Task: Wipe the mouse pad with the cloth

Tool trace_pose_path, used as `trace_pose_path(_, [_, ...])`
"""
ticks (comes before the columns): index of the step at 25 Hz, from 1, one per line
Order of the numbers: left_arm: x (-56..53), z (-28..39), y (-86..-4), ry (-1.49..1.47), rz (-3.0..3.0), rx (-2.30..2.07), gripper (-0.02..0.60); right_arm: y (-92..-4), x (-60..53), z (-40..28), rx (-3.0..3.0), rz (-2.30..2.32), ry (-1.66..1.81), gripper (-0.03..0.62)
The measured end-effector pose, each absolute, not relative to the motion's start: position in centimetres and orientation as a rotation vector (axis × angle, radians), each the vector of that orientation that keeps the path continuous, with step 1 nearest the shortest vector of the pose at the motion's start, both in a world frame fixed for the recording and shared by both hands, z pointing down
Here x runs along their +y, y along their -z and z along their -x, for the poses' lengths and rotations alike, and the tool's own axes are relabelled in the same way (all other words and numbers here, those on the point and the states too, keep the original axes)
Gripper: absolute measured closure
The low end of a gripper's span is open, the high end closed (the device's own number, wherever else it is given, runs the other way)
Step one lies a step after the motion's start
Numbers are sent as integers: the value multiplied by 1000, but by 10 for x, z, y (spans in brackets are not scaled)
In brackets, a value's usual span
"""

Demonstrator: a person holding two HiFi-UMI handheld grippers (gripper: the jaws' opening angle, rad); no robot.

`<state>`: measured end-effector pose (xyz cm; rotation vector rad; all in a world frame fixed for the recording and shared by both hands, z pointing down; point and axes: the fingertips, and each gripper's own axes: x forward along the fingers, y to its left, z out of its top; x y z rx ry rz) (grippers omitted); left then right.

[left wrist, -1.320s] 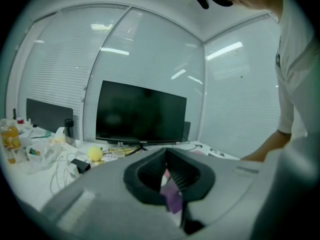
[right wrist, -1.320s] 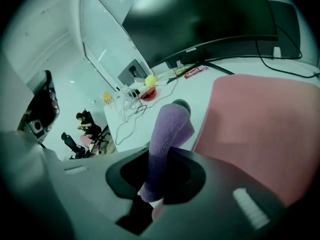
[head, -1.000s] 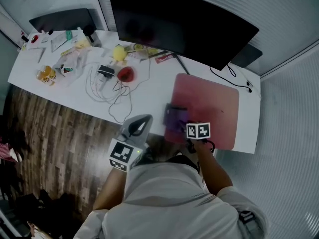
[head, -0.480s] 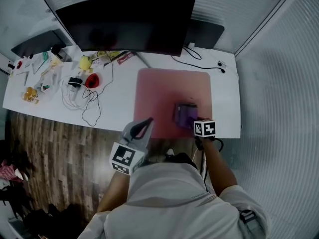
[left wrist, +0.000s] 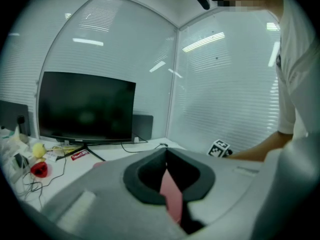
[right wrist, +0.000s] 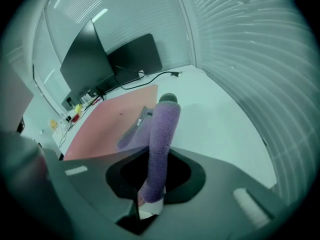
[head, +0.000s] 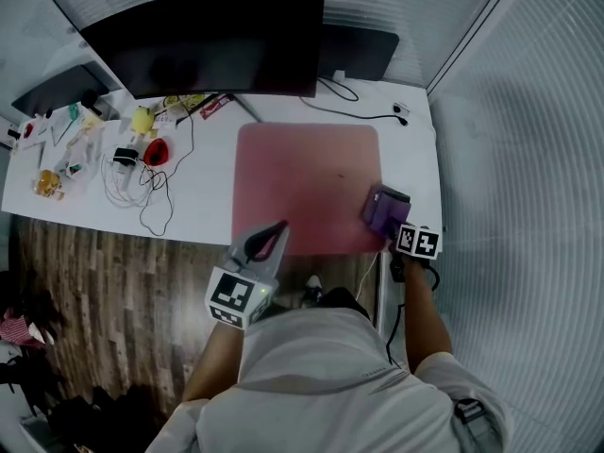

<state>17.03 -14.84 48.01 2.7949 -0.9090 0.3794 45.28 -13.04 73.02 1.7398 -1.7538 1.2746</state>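
While your right gripper stays clenched on the one purple cloth, that cloth lies across the right edge of the single pink mouse pad, close to the pad's near right corner. Part of it is on the pad and part on the white bench. In the right gripper view the cloth runs up from between the jaws and folds down onto the pad's edge.

Your left gripper is clamped together with nothing in it. Its tips point at the near edge of the mouse pad, by the bench's front edge, and a strip of the pad shows pink through the gap behind the tips in the left gripper view.

You have two grippers in play, well apart from each other. One large dark monitor stands behind the pad, with two smaller dark panels: one beside it on the right, one at far left. One red round thing and one yellow thing sit left of the pad among white cables.
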Motion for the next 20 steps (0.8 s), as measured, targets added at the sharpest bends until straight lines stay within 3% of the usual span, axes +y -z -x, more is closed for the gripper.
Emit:
trace_pose_path(7, [-136, -137, -489, -411, -2705, -1023, 580, -678, -151, -393, -2027, -1694, -1252, 536])
trace_pose_path(20, [-122, 6, -473, -392, -2656, -1222, 580, -635, -168, -64, -2418, -962, -1192, 536])
